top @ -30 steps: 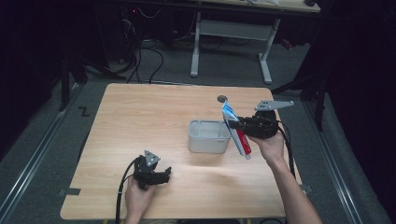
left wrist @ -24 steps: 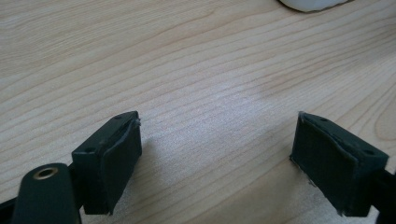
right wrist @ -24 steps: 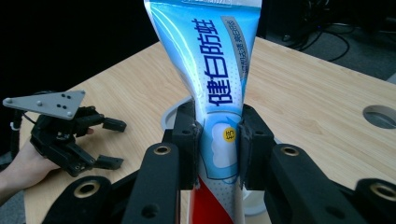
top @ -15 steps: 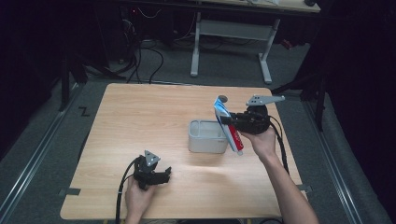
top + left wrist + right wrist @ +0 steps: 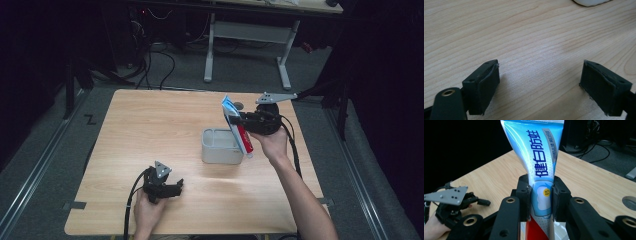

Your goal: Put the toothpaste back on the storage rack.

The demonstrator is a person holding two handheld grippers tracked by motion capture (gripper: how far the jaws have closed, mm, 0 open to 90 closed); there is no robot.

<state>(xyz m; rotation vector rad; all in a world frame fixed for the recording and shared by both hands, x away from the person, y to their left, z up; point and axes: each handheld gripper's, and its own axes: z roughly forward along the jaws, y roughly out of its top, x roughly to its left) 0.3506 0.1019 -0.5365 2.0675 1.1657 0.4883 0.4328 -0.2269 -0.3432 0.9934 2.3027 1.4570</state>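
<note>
My right gripper (image 5: 241,121) is shut on a blue, white and red toothpaste tube (image 5: 237,125), held tilted in the air above the right edge of a grey rectangular bin (image 5: 219,146). In the right gripper view the jaws pinch the toothpaste tube (image 5: 541,167) at its middle, its flat blue end pointing up. My left gripper (image 5: 176,187) rests on the table near the front edge, held by a hand. In the left gripper view its jaws stand wide apart over bare wood, the left gripper (image 5: 540,83) open and holding nothing.
The wooden table (image 5: 150,130) has a round grommet hole (image 5: 239,105) behind the tube. A desk frame (image 5: 247,35) and cables stand on the floor beyond the far edge. The left gripper (image 5: 454,202) and its hand appear at lower left of the right gripper view.
My right gripper has carried the tube up and to the left, from beside the bin's right side to above its right edge. The left gripper has stayed put.
</note>
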